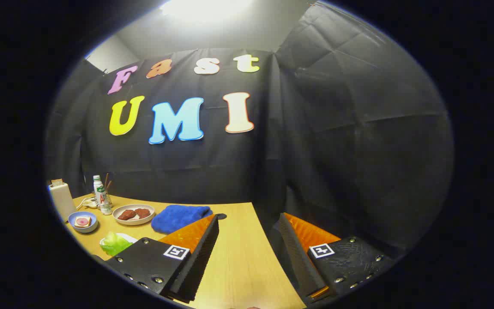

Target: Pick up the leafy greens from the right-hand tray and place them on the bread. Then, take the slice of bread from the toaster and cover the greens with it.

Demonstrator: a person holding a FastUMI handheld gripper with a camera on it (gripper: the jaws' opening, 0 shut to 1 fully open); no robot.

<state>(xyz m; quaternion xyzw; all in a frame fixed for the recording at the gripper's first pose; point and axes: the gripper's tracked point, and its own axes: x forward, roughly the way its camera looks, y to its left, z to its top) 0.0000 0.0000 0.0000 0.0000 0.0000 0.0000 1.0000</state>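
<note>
Gripper view: our claw (247, 257) is spread wide, nothing between the fingers, bare wooden surface (238, 266) ahead. Leafy greens (115, 243) sit on a white tray left of the left finger. Bread in blue bowl (83, 222) farther left, toaster (61, 199) beyond it. We'd swing left, tilt down, centre the greens, then close gently.

Black cloth walls (337, 128), wooden table (242, 257), bright ceiling light (206, 8)
</note>
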